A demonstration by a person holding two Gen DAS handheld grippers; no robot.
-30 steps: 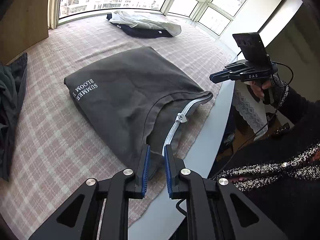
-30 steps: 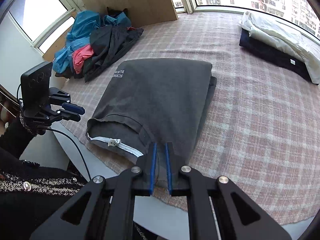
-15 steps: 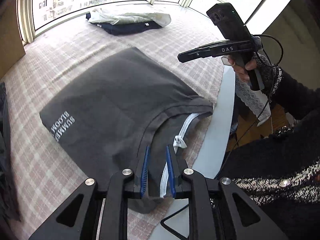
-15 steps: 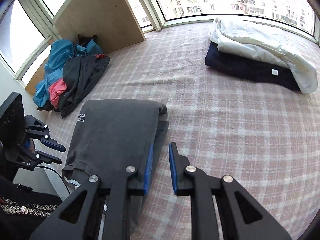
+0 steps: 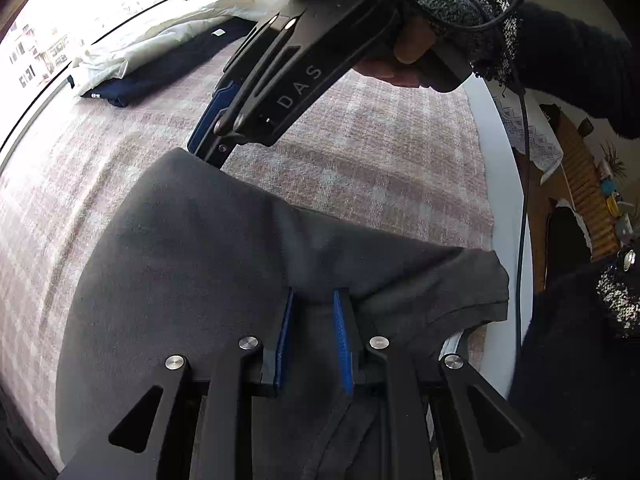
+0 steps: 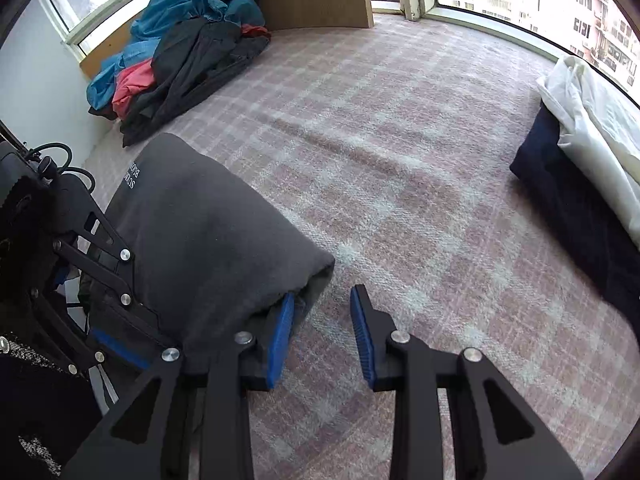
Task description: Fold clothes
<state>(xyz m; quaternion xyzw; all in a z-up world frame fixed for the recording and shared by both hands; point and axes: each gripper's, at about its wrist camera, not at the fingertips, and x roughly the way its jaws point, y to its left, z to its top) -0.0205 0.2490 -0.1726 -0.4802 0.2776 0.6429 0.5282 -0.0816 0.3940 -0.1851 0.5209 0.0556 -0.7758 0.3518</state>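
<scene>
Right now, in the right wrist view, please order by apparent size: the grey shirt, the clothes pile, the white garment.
1. Grey shirt, though it is nearest the camera.
2. Clothes pile.
3. White garment, cut by the frame edge, so unsure against the pile.

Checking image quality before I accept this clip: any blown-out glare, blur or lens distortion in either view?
Left wrist view: window at upper left blown out white; dark grey folded cotton garment sharp; fisheye bends the table edge. Right wrist view: evenly lit, pink plaid tablecloth crisp, windows mildly overexposed, dark vignette in corners.
</scene>
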